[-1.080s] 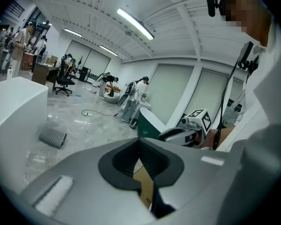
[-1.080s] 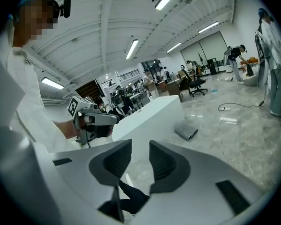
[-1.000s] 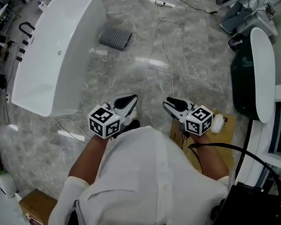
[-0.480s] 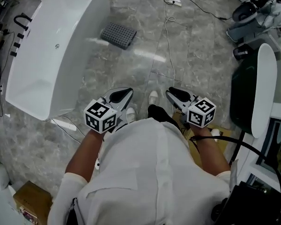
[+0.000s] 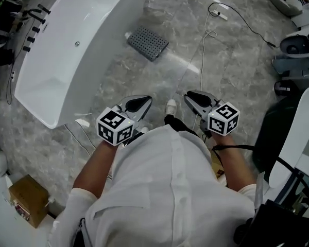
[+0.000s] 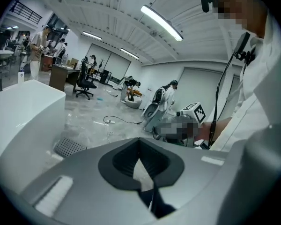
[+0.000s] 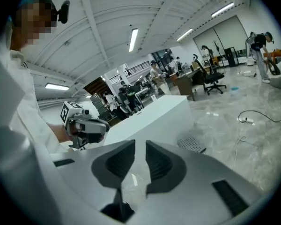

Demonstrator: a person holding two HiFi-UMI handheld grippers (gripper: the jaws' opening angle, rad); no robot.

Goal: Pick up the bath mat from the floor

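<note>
The bath mat [image 5: 148, 43] is a grey perforated rectangle lying flat on the marble floor beside the white bathtub [image 5: 82, 40]. It also shows in the left gripper view as the mat [image 6: 69, 147] and in the right gripper view as the mat [image 7: 192, 144]. Both grippers are held at waist height, well short of it. My left gripper [image 5: 136, 103] has its jaw tips touching, with nothing held [image 6: 139, 142]. My right gripper [image 5: 198, 99] shows a narrow gap between its closing jaws, with nothing in it [image 7: 140, 146].
A white cable [image 5: 203, 40] runs across the floor right of the mat. A cardboard box [image 5: 26, 199] sits at the lower left. A dark seat with a white panel [image 5: 293, 133] and robot gear [image 5: 296, 45] stand on the right. People work at desks far off.
The person has stepped forward and turned, so the tub and the mat sit further right and nearer in the head view. Both grippers stay in front of the body.
</note>
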